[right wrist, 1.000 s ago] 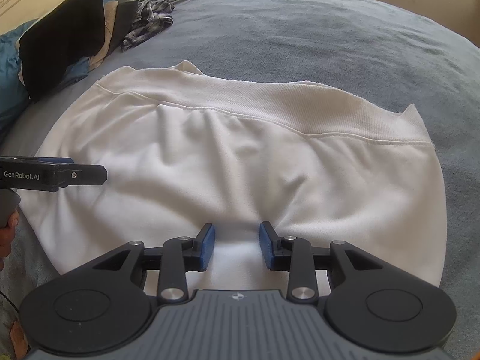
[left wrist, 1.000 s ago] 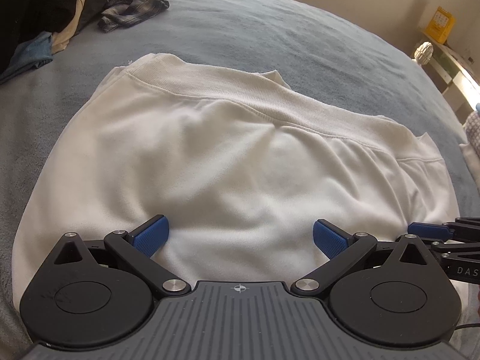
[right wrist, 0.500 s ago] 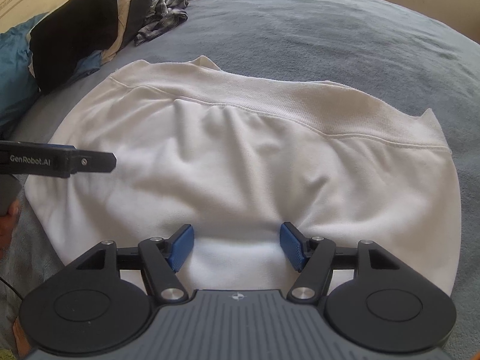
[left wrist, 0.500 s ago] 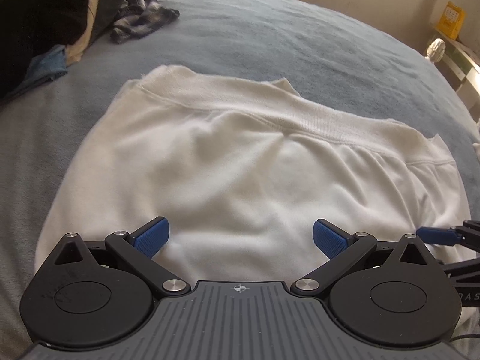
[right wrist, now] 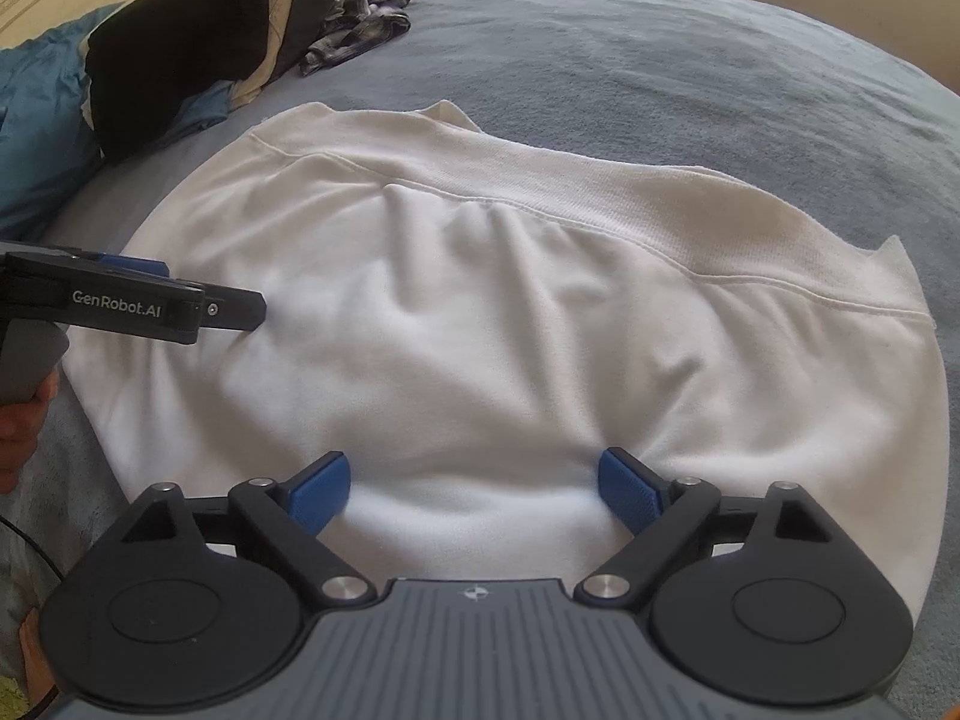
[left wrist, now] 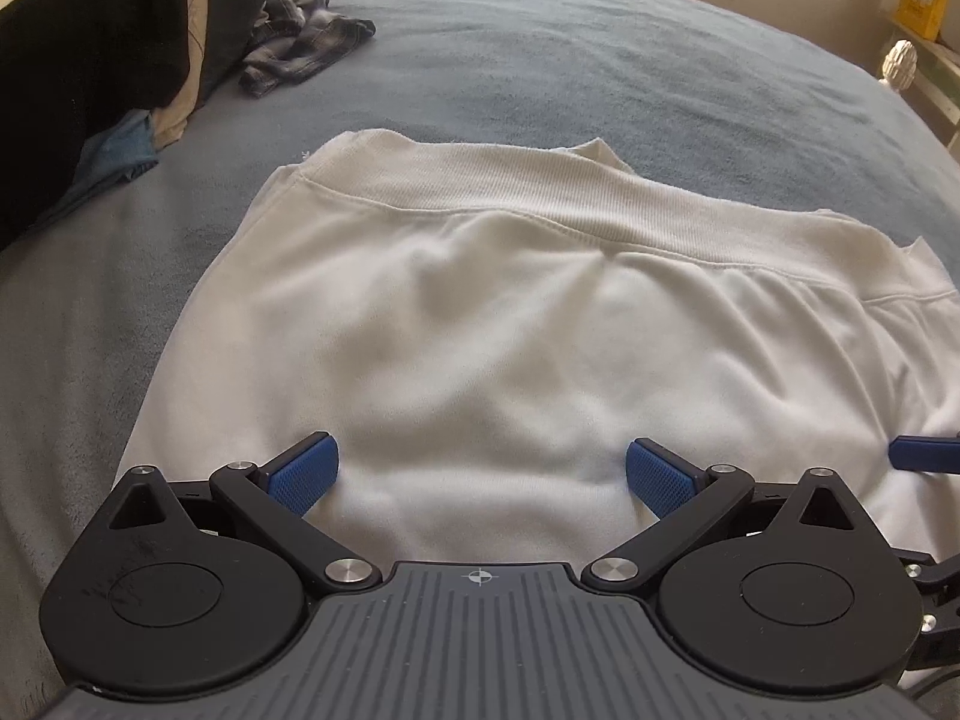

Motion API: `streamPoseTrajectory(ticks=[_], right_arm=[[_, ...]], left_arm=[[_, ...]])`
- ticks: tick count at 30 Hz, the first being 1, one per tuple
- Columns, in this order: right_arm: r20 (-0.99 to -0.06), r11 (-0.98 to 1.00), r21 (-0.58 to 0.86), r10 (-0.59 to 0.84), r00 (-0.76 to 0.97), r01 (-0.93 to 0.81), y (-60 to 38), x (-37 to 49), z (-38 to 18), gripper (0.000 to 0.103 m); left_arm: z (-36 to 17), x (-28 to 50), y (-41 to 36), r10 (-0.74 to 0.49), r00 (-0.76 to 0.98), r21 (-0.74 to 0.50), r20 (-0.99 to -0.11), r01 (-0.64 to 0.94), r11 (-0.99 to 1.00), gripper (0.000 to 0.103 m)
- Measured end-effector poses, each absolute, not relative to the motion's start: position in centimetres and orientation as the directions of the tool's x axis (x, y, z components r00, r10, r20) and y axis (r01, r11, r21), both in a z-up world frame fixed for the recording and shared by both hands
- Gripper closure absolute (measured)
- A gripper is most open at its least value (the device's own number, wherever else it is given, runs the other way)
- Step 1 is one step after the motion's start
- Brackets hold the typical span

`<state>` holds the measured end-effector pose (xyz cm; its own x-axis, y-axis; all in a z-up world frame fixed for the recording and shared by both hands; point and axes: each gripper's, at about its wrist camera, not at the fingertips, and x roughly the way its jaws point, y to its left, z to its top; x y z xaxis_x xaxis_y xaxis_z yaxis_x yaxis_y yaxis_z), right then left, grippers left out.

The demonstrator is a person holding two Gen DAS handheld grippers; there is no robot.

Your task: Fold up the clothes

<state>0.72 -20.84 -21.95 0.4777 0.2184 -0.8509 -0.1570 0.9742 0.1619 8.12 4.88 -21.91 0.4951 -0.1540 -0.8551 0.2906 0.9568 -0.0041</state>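
Two views share one white garment (left wrist: pixel 528 360), spread on the grey-blue bed cover (left wrist: pixel 570 60) with its ribbed band on the far side from both sets of fingers. Only the left wrist view catches a yellow box (left wrist: pixel 921 0) on a shelf far off to the right. Only the right wrist view shows a person's hand (right wrist: pixel 21 414) wrapped round the handle of the left gripper (right wrist: pixel 198 306), which reaches in from the left edge over the cloth. The plaid garment (left wrist: pixel 300 36) and dark pile of clothes (right wrist: pixel 180 42) lie beyond the fingers, to the left, in both. The left gripper tilts steeply down, its blue pads (left wrist: pixel 303 474) spread wide, released, with white fabric between them, ungripped. The right gripper (right wrist: pixel 474 489) tilts down likewise; its jaws are opening, cloth lying loose between the pads.
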Motion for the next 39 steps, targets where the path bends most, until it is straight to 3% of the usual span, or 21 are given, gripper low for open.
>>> streamPoseTrajectory(ticks=[12, 39], right_arm=[[-0.854, 0.973, 0.111, 0.199, 0.481, -0.204, -19.7, 0.3, -22.5, 0.0], [-0.872, 0.965, -0.004, 0.126, 0.473, -0.263, -18.0, 0.0, -23.1, 0.0]], left_arm=[[-22.3, 8.2, 4.6, -0.139, 0.493, 0.018, -0.859, 0.301, 0.953, 0.0], [-22.7, 8.0, 4.5, -0.133, 0.502, 0.034, -0.854, 0.31, 0.95, 0.0]])
